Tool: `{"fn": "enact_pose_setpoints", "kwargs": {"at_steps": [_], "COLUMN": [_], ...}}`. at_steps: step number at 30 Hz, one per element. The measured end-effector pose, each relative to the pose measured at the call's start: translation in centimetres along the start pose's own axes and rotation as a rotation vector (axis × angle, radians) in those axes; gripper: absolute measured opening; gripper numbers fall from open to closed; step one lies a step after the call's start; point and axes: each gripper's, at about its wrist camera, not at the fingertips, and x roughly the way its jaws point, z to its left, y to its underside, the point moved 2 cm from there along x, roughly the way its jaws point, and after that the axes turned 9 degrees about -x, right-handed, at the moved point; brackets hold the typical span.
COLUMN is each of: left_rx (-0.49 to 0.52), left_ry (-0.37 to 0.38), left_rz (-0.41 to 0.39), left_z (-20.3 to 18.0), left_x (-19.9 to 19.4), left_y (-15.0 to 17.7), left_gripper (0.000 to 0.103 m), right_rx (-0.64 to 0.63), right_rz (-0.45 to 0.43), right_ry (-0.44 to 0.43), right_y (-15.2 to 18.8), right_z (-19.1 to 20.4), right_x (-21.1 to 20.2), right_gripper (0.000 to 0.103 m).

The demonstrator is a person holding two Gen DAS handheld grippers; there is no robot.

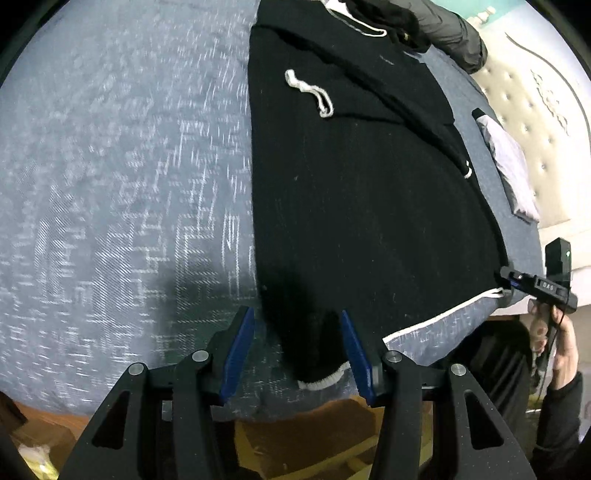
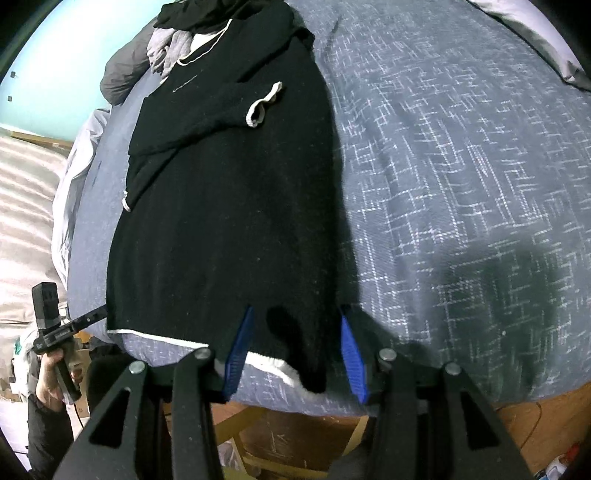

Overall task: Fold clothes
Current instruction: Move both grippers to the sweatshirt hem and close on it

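sweater [image 1: 369,206]: black knit with white trim, laid flat on the blue-grey patterned bedspread [image 1: 110,184]; both sleeves already crossed over the chest, hem end at the near edge of the bed.

left gripper [image 1: 297,350]: jaws about half open; the left hem corner with its white ribbed edge is seen between the blue pads, but no pad pressing on cloth can be made out. Counted as not yet gripped.

right gripper [image 2: 297,354]: jaws likewise half open, straddling the right hem corner; the black corner hangs over the bed edge between the pads, apparently unpinched.

risk 1, single-layer pinch: if the jaws are closed shallow, only the top layer or the ribbing may be caught, and the back panel would be left behind on lifting.

risk 2, bedspread caught: the pads sit just above the cover; a low closure could take the bedspread along with the hem.

risk 3, uneven lift: corners raised out of step would skew the fold.

risk 4, sleeves: the white cuff [image 1: 308,92] lies loose on the chest; a fast swing of the hem could push it out of place.

risk 5, clutter: other garments [image 2: 192,33] lie bunched by the collar; a fold carried too far would land on them.
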Motion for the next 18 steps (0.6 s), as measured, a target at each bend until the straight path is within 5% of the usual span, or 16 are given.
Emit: {"fn": "enact_pose_setpoints", "kwargs": {"at_steps": [4,13,18], "left_rx": [0.005,0.025,0.044], "left_ry": [0.013,0.021,0.035], "left_rz": [0.013,0.003,-0.014], "left_z": [0.0,-0.4,-0.8], "left_x": [0.8,1.2,0.7], "left_y": [0.3,0.8,0.9], "left_gripper": [0.048,0.017,0.009], "right_rx": [0.000,-0.033,-0.080], "right_rz": [0.002,0.003,-0.006], "right_ry": [-0.002,0.011,0.046], "right_y": [0.1,0.2,0.3], "right_z": [-0.2,0.4,0.8], "right_x": [0.0,0.1,0.1], "right_gripper": [0.046,0.045,0.011]}}
